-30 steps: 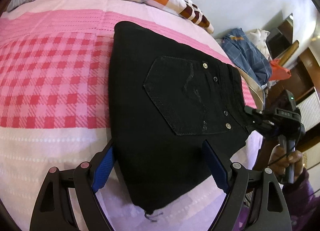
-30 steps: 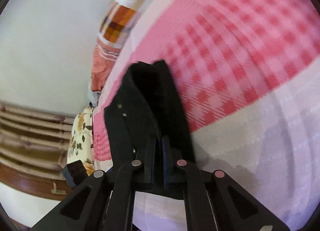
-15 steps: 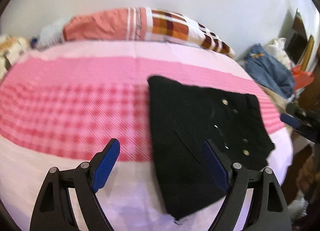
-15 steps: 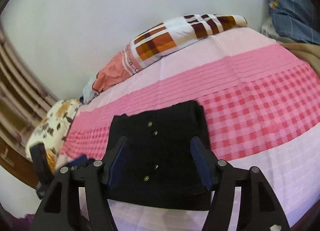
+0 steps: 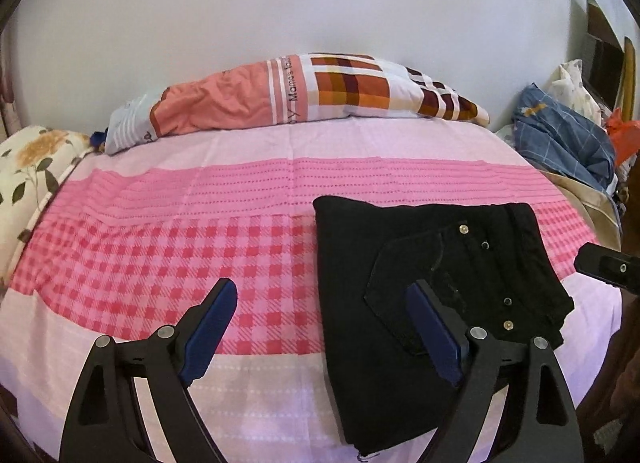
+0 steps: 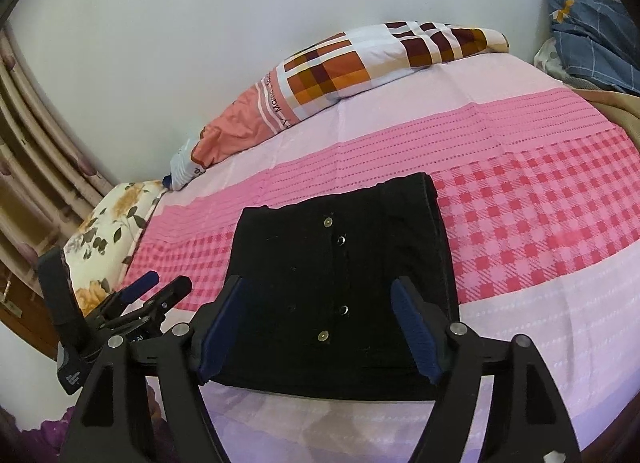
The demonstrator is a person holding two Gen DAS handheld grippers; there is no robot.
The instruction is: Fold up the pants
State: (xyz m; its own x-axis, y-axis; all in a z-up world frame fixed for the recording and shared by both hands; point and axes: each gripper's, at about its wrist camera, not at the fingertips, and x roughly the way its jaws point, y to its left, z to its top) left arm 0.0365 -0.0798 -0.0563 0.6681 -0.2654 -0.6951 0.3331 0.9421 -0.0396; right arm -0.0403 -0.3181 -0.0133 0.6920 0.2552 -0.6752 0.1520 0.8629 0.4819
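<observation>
The black pants (image 5: 352, 263) lie folded into a compact rectangle on the pink checked bed sheet (image 5: 160, 255), back pocket and metal rivets facing up. My left gripper (image 5: 322, 289) hovers above their left edge, jaws wide and still opening, nothing between the blue pads. In the right wrist view the pants (image 6: 300, 239) sit straight ahead below my right gripper (image 6: 320, 283). Its jaws are opening and the pads touch no cloth. The left gripper (image 6: 148, 295) shows at that view's left, and the right gripper's tip (image 5: 608, 267) at the left view's right edge.
A patchwork orange and white pillow (image 5: 320, 91) lies along the far wall. A floral pillow (image 5: 32, 167) sits at the left end of the bed. Blue checked clothes (image 5: 560, 139) are heaped at the right end. Curtains (image 6: 36, 135) hang at the left.
My right gripper let go of the pants' waistband, opened and pulled back upward. My left gripper rose and tilted up, so the wall and pillow came into view. The pants lie still.
</observation>
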